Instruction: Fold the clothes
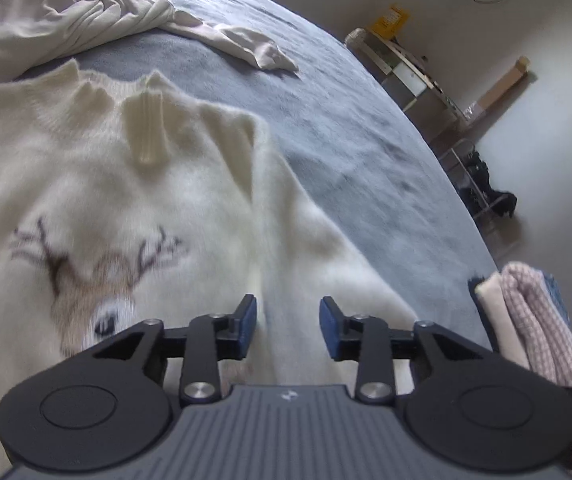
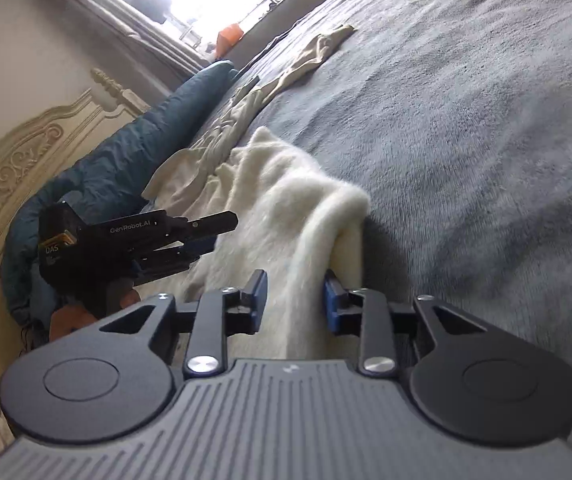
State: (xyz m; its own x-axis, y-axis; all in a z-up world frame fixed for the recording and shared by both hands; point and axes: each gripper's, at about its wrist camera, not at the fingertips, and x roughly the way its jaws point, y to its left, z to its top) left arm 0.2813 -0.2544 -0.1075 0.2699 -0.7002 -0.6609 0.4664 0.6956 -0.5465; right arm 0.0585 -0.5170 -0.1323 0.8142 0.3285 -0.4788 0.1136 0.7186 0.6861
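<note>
One fluffy cream knitted sweater with a brown reindeer face (image 1: 98, 208) lies on the single grey fleece-covered bed (image 1: 325, 120). Far beyond it lies one crumpled pale beige garment with a long sleeve (image 1: 86, 20). At the near right edge sits one small stack of folded cloths (image 1: 525, 320), three layers showing: one cream, one pink checked, one blue. Two claws appear: the left claw (image 1: 287, 326) and the right claw (image 2: 294, 300), each with two blue-padded fingers. One dark teal quilt (image 2: 118, 160) lies against one carved cream headboard (image 2: 14, 160).
</note>
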